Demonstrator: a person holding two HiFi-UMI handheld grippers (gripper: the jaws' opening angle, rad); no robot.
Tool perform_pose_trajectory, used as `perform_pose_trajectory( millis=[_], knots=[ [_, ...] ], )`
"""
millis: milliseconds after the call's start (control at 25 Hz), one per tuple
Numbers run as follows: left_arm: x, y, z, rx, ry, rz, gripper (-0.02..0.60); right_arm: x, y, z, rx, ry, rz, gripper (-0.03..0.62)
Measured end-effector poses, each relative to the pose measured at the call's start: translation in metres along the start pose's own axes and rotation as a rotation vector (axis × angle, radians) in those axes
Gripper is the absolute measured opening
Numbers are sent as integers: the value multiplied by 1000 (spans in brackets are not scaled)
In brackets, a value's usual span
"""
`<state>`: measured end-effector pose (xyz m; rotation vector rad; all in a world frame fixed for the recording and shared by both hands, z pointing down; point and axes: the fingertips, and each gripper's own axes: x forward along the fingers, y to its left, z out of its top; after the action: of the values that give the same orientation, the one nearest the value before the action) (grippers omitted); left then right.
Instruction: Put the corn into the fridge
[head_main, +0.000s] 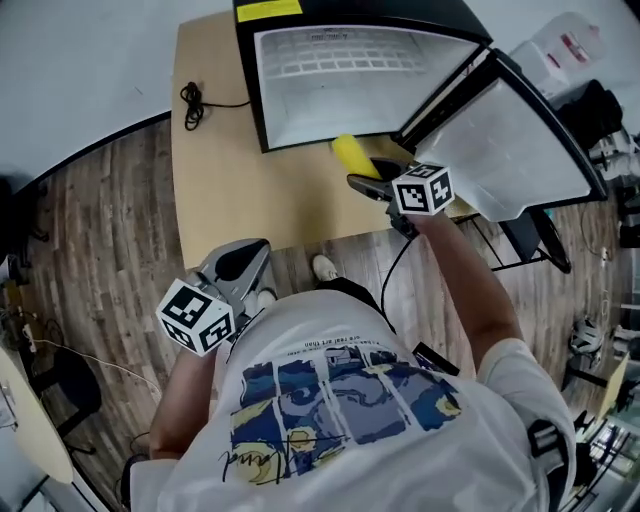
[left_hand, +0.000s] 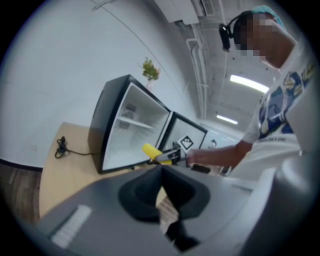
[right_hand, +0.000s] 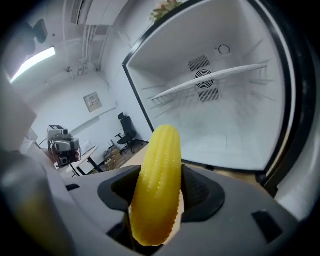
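right gripper (head_main: 368, 181) is clamped on the corn (right_hand: 156, 185), held just in front of the open fridge (right_hand: 227, 112) on the table (head_main: 212, 160). left gripper (head_main: 240, 263) jaws are together, empty, near the person's body.

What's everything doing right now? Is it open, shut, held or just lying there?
fridge door, swung wide open
fridge, open, nothing on the shelf that shows
corn, held at the fridge's opening, not set down
right gripper, shut on the corn
left gripper, jaws together, holding nothing
black cord, lying coiled on the table
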<state>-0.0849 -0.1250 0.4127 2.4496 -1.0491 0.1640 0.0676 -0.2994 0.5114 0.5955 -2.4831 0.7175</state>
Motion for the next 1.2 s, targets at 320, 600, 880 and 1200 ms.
perform_pose_trajectory(
  millis=[320,600,880,1200],
  knots=[
    [70,21,24,-40,-34,144,9,67,-101,51,-164,117,58,245],
    [90,30,19,-91,-61,295,9,128,-158,62,-298,205,71,245],
    [77,41,10,-151,-67,431,9,177,-183,72,-379,242,56,244],
    [73,51,12,-141,-48,489,9,215,-194,80,-438,246,24,245]
  ],
)
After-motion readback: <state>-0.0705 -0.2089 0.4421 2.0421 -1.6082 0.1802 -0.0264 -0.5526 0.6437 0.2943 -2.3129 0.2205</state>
